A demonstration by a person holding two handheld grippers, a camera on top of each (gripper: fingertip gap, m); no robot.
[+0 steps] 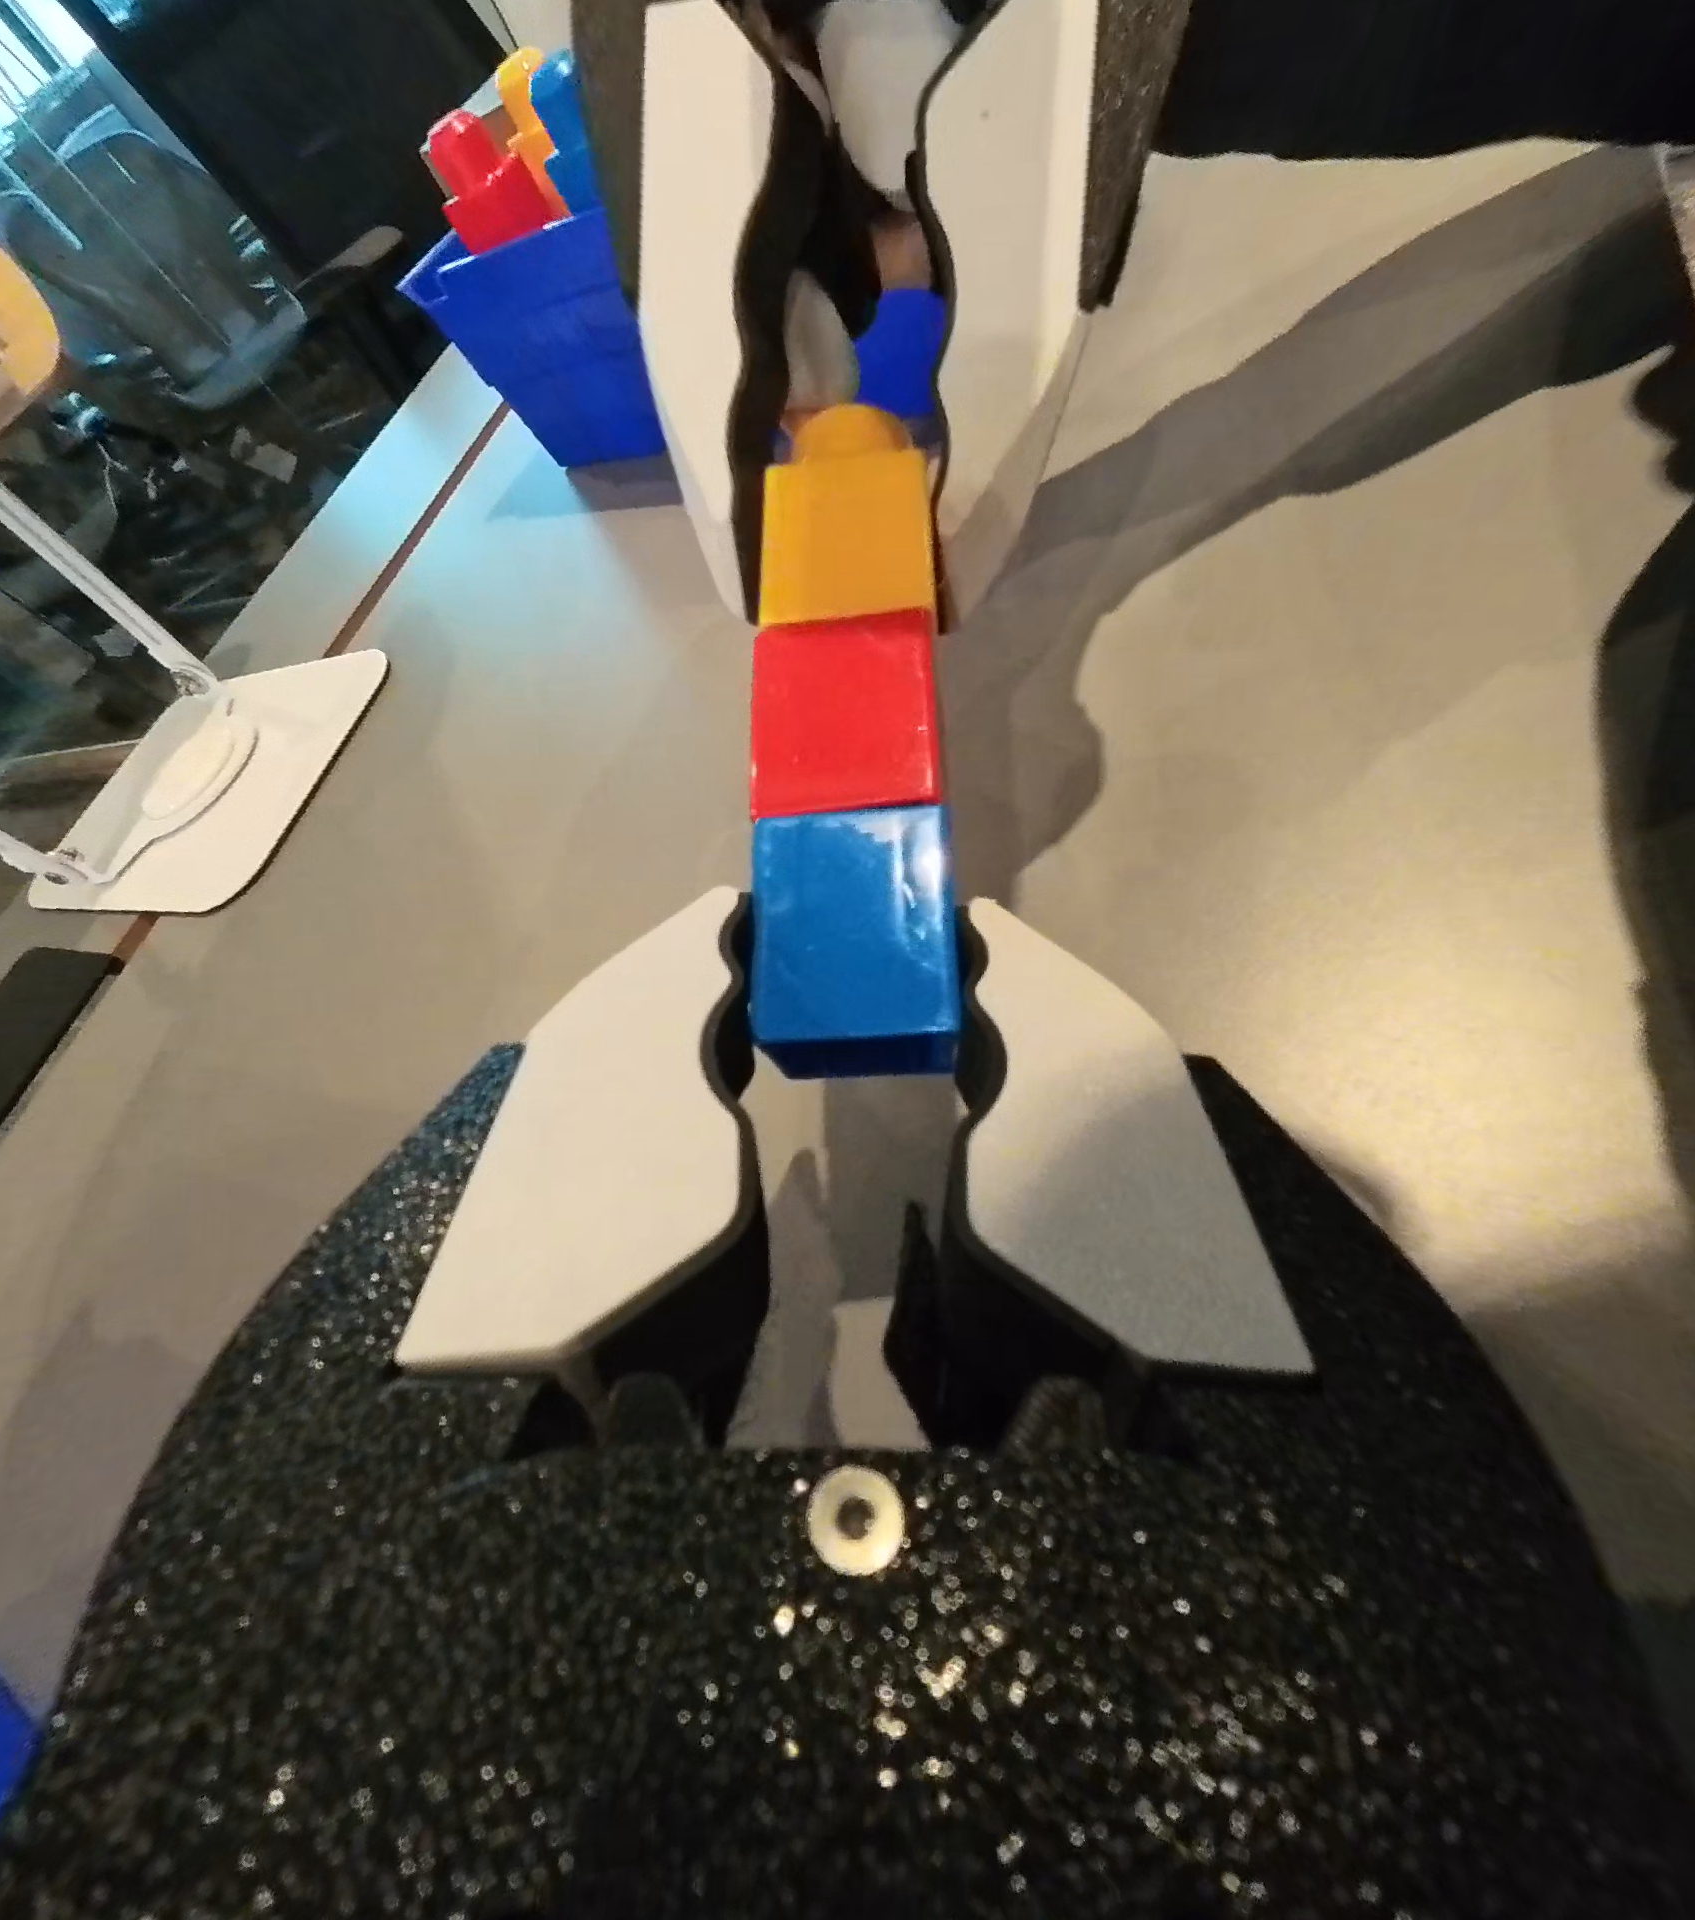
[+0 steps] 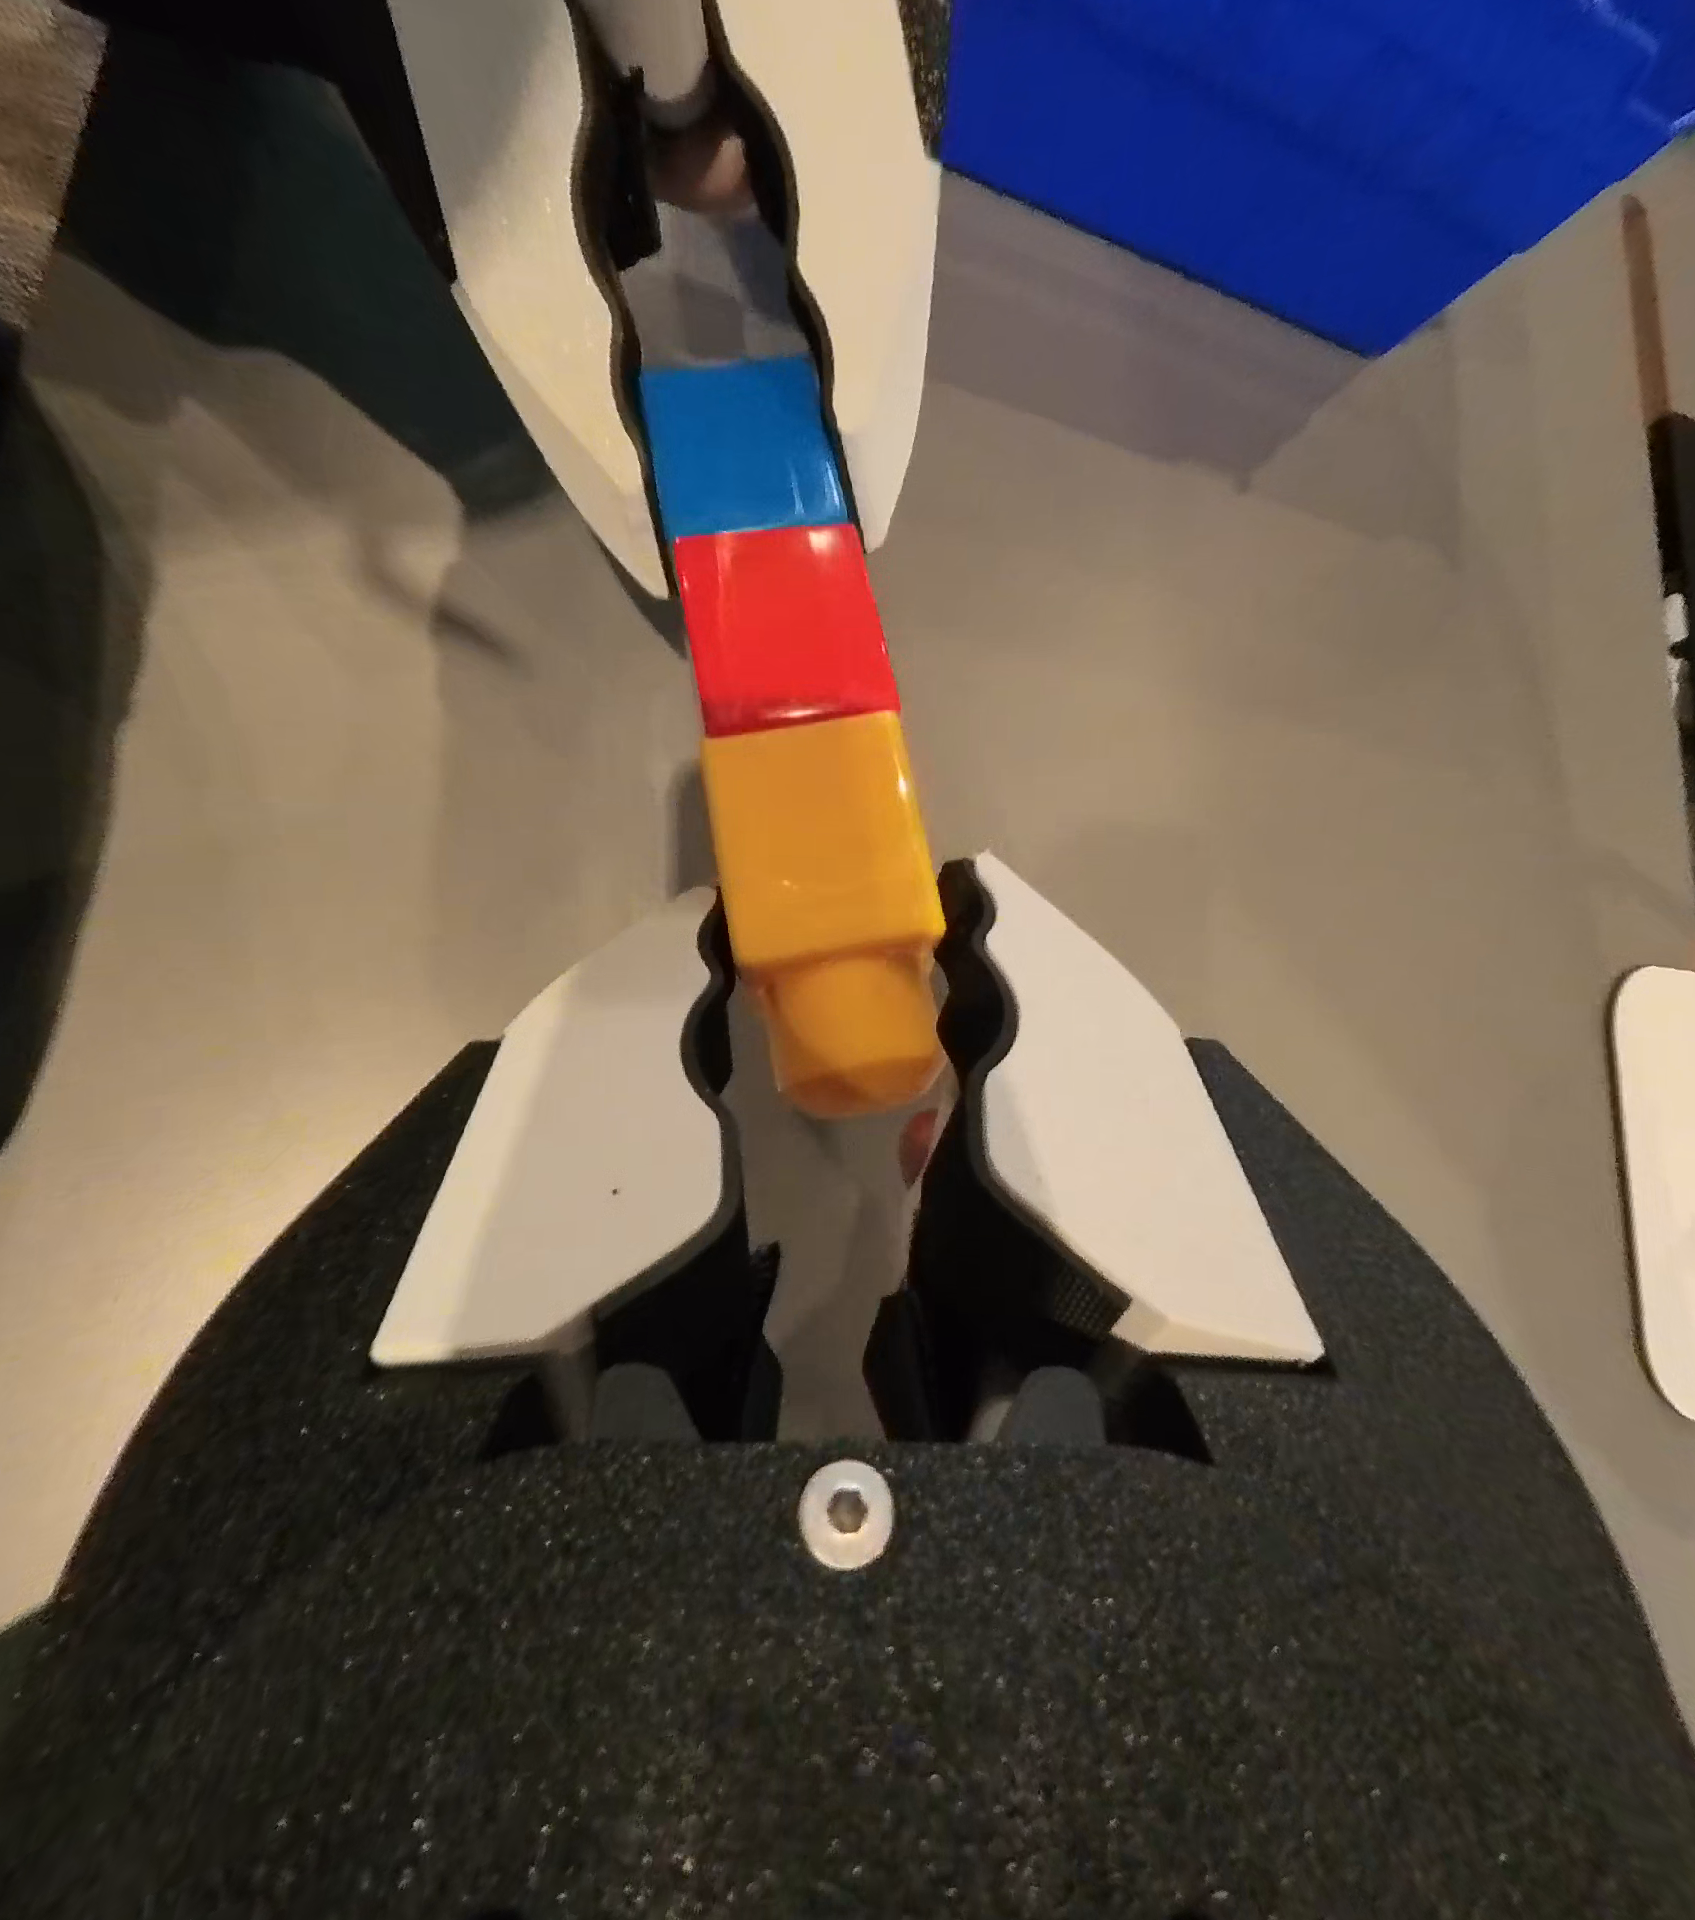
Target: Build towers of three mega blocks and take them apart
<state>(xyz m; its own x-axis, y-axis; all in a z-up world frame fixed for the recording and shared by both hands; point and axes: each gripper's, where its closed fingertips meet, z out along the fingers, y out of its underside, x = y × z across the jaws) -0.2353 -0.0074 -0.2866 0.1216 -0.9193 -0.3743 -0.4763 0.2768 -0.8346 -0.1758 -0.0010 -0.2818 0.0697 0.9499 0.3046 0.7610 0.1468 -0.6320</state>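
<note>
Between the fingers of your left gripper (image 1: 853, 987), low in the middle of the left wrist view, sits the blue block (image 1: 851, 935), clamped at its sides with the jaws closed onto it. Beyond it the red block (image 1: 841, 717) and then the orange block (image 1: 845, 540) run up the frame in one joined tower, held level above the table (image 1: 1238, 831). Your right gripper (image 2: 838, 997) meets it from the far end: in the right wrist view its jaws stand narrowly parted around the orange block's stud end, the right pad seemingly touching and the left a sliver off, so I cannot tell whether the hold is firm. A thin gap shows at the red–orange seam, which suggests you are at the taking-apart step. Next, close firmly on the orange block and pull straight along the tower. Farther back, upper left in the left wrist view, the blue bin (image 1: 552, 343) holds spare blocks (image 1: 484, 187).
</note>
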